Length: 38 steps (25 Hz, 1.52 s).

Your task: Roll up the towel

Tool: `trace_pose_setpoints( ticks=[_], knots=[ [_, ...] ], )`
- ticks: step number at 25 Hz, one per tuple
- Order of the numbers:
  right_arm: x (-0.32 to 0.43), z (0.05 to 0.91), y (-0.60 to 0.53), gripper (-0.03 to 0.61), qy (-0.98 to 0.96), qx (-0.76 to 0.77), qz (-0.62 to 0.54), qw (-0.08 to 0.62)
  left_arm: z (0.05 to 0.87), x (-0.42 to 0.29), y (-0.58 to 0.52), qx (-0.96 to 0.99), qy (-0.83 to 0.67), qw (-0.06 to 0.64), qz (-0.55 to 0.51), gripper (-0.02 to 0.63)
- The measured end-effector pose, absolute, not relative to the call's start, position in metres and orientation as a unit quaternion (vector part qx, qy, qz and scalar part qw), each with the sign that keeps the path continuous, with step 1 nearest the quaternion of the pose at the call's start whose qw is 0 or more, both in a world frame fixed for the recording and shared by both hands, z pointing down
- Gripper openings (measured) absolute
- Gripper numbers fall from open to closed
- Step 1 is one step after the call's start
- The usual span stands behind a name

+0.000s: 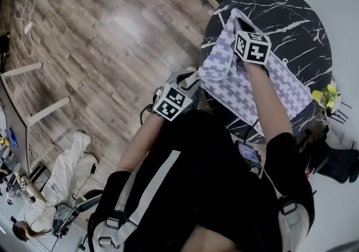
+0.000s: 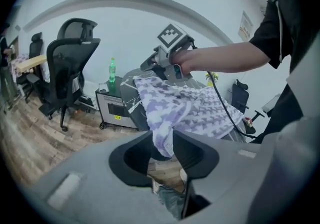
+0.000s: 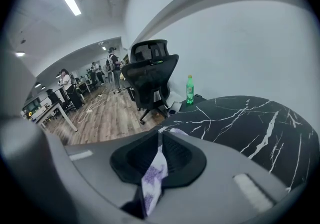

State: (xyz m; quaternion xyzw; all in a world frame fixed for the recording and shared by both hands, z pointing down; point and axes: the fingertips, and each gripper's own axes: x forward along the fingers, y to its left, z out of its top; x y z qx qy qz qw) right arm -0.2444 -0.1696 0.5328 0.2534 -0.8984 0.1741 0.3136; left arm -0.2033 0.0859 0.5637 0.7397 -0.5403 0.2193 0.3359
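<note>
Left gripper [image 2: 162,140] is set to a narrow gap. A bunched fold of the towel [image 1: 224,79] fills that gap, with cloth against both pads. This grip sits just off the near edge of the surface [image 1: 291,15], so the held corner hangs clear of it. Ahead of the left gripper and to its right, the towel runs up onto the black marbled surface as one loose, creased sheet.

Right gripper [image 3: 160,155], well apart from the left one, is closed almost fully on a thin strip of the towel's far edge, above the surface. In the right gripper view the strip runs down between the jaws.

Task status (judgement):
- Done: the towel is gripped at two points and drawn out between the grippers. This reads as spreading or aligning ahead of rolling.
- Not done: no rolled section is visible anywhere on the cloth.
- Left to do: lay the sheet flat, form the first turn at one end, and roll through to the other end.

Containers: one is in view. A green bottle [image 2: 112,71] stands upright ahead of the left gripper and to its left, beyond the surface, on a low grey cabinet [image 2: 117,106]. Its fill level cannot be read. A small yellow-green object [image 1: 325,97] lies to the right of the right gripper at the rim of the surface. It is too small to identify.
</note>
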Motion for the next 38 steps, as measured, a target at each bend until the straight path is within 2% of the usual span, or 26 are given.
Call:
trace_pose_setpoints(
  ticks=[4, 10, 15, 17, 19, 21, 27, 38],
  knots=[
    [-0.23, 0.524, -0.171, 0.035, -0.902, 0.254, 0.171, 0.306, 0.554, -0.192, 0.07, 0.76, -0.524, 0.31, 0.227, 0.152],
    [-0.182, 0.531, -0.173, 0.095, -0.892, 0.267, 0.184, 0.317, 0.548, -0.168, 0.045, 0.788, -0.488, 0.27, 0.263, 0.192],
    [-0.135, 0.544, -0.17, 0.095, -0.875, 0.292, 0.204, 0.328, 0.561, -0.156, 0.033, 0.789, -0.467, 0.263, 0.3, 0.192],
    [-0.121, 0.548, -0.168, 0.095, -0.869, 0.3, 0.21, 0.332, 0.565, -0.157, 0.03, 0.783, -0.47, 0.267, 0.308, 0.16],
    [-0.11, 0.552, -0.165, 0.095, -0.865, 0.304, 0.216, 0.336, 0.568, -0.162, 0.029, 0.772, -0.482, 0.272, 0.311, 0.074],
    [-0.101, 0.556, -0.162, 0.094, -0.861, 0.307, 0.22, 0.341, 0.569, -0.171, 0.028, 0.761, -0.497, 0.277, 0.311, 0.027],
    [-0.099, 0.57, -0.151, 0.094, -0.857, 0.298, 0.226, 0.356, 0.566, -0.211, 0.04, 0.725, -0.552, 0.289, 0.295, 0.018],
    [-0.153, 0.575, -0.113, 0.092, -0.876, 0.228, 0.213, 0.367, 0.571, -0.252, 0.085, 0.663, -0.611, 0.311, 0.301, 0.008]
  ],
)
